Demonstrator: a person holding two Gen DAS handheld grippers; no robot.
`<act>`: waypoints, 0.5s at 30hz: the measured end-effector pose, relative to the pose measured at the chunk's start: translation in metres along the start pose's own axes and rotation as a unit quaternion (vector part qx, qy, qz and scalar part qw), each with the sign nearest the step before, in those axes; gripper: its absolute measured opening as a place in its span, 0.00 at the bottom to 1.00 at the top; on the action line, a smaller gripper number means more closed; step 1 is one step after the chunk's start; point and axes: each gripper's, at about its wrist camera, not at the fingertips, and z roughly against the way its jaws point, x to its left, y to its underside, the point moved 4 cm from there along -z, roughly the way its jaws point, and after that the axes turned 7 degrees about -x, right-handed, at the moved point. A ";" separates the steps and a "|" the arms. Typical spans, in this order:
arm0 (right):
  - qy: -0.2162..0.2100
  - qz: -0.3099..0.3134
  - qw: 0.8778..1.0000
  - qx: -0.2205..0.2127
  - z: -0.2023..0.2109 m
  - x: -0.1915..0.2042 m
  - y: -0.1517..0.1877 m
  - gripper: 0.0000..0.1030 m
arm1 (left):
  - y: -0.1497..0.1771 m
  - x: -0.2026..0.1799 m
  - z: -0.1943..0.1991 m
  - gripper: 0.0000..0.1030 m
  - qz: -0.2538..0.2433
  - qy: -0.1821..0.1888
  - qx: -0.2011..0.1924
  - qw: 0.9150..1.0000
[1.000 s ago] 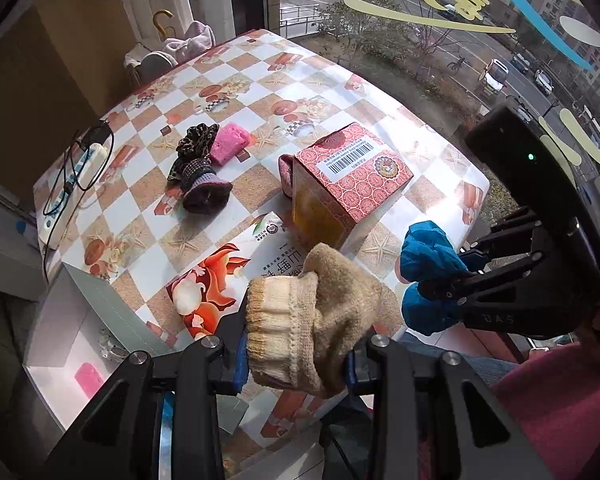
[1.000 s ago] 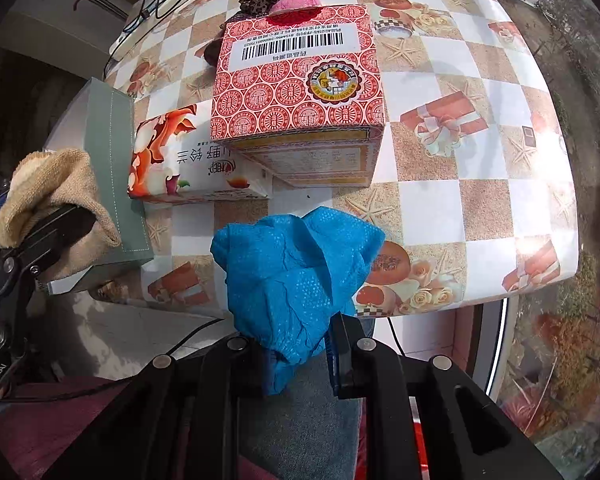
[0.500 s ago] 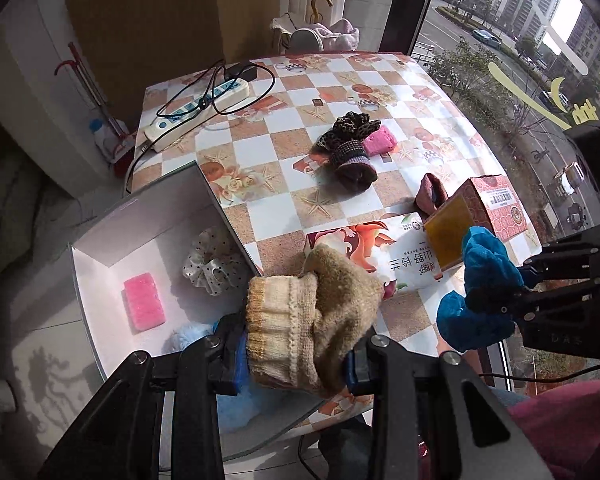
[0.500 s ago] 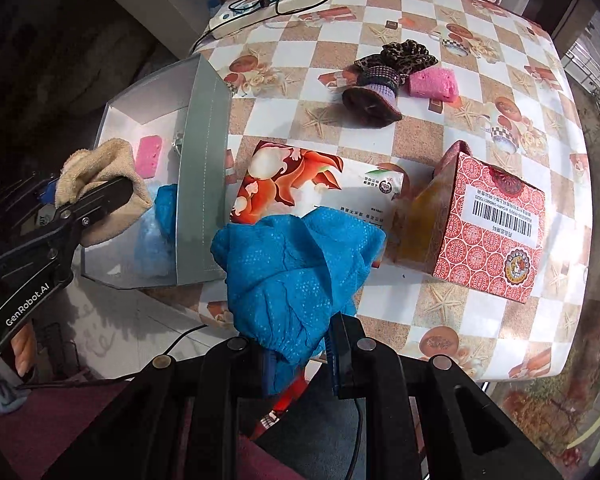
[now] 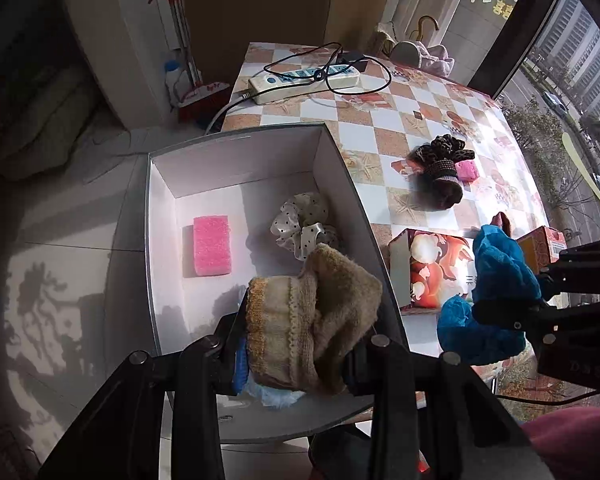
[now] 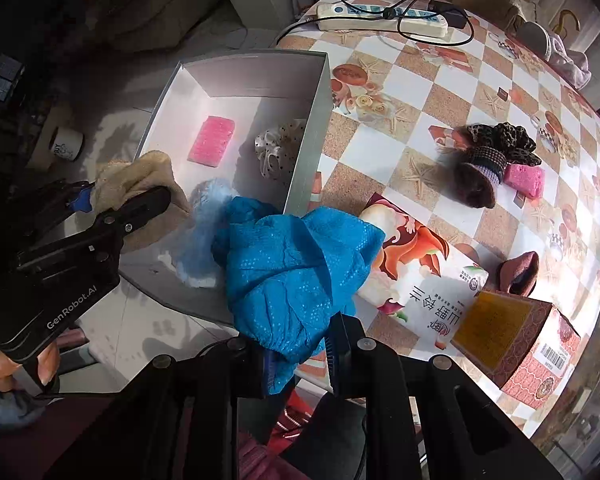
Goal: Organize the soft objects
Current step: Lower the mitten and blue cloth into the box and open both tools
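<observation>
Beige knit fills the left hand-held gripper (image 5: 300, 356), which is clenched on a woolly sock (image 5: 314, 316) and hangs directly above the near end of the white box (image 5: 236, 168), inside its rim. The box sits off the left edge of the desk (image 5: 384, 112), its long axis running away from the person, and a pink sponge (image 5: 212, 245) and a dotted scrunchie (image 5: 302, 224) lie on its floor farther in. Something pale blue (image 6: 204, 232) lies on the box floor right under the sock.

The right hand-held gripper (image 6: 300, 354) is clamped on a crumpled blue cloth (image 6: 296, 272). From its own camera the box lies ahead and to the left, with the cloth over the box's right wall at the near corner, just beside a printed tissue box (image 6: 424, 280) on the desk. A dark sock (image 6: 478, 184) with a dark scrunchie (image 6: 500, 134) and a second pink sponge (image 6: 525, 179) lie well apart, farther out on the desk.

By my reading, the left hand is the nearer one: its sock needs only a straight drop, while the right must shift leftward over the wall first.
</observation>
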 end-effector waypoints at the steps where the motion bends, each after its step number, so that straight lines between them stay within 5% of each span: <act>1: -0.002 0.007 1.000 0.002 -0.002 0.005 -0.004 0.21 | 0.001 0.006 -0.001 0.37 0.008 -0.005 0.001 1.000; 15: -0.023 0.071 0.997 0.016 -0.020 0.054 -0.047 0.21 | 0.014 0.039 -0.015 0.37 0.060 -0.036 0.025 0.997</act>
